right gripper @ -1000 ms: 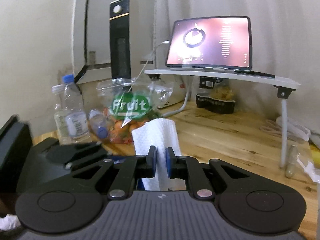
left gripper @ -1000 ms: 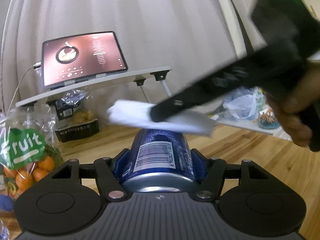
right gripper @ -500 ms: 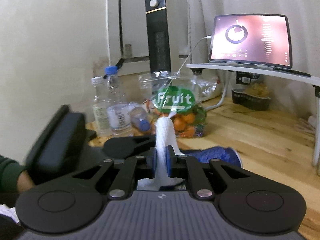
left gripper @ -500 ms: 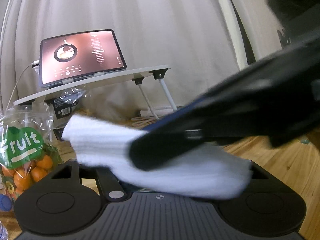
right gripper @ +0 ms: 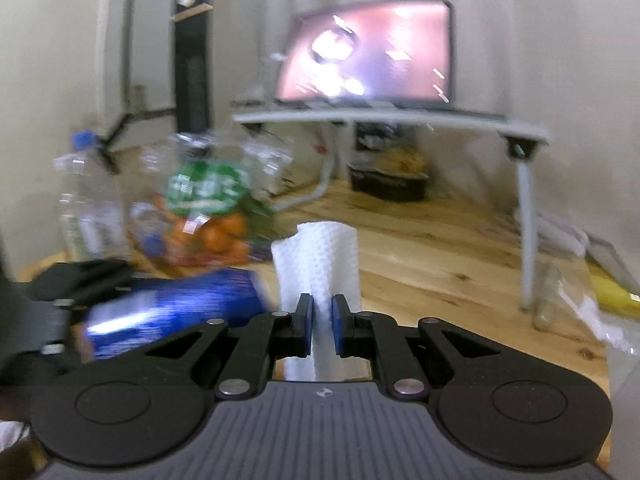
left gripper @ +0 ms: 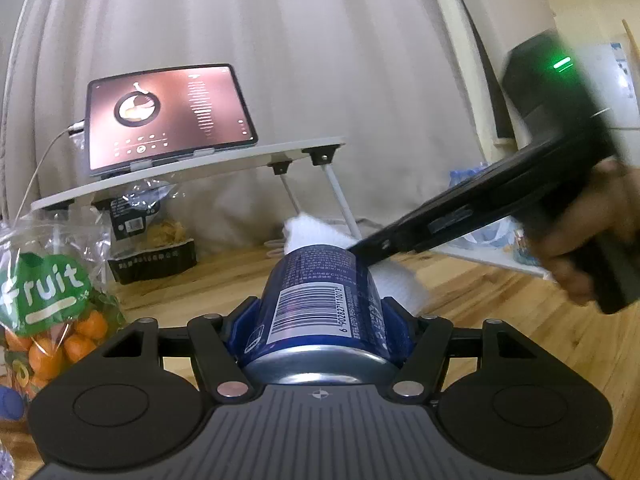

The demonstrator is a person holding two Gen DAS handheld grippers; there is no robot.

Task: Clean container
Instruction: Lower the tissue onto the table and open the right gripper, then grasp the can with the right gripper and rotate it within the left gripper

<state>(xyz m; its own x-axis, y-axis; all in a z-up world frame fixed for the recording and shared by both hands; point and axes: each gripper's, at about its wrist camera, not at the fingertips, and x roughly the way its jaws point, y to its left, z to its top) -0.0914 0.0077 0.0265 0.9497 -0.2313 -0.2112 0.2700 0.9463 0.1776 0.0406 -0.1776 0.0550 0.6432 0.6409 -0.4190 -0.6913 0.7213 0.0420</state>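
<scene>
Paper towel (left gripper: 316, 232), white and folded, has slid off my left camera's view to the blue aluminium can's (left gripper: 320, 304) far end. My left claw (left gripper: 322, 320) clamps that can; my right claw (right gripper: 321, 322) pinches the towel.

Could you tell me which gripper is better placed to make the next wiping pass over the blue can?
Right. The right gripper is shut on the folded paper towel, which sits at the can's far end. The left gripper is shut on the blue can, so it can only steady it.
</scene>
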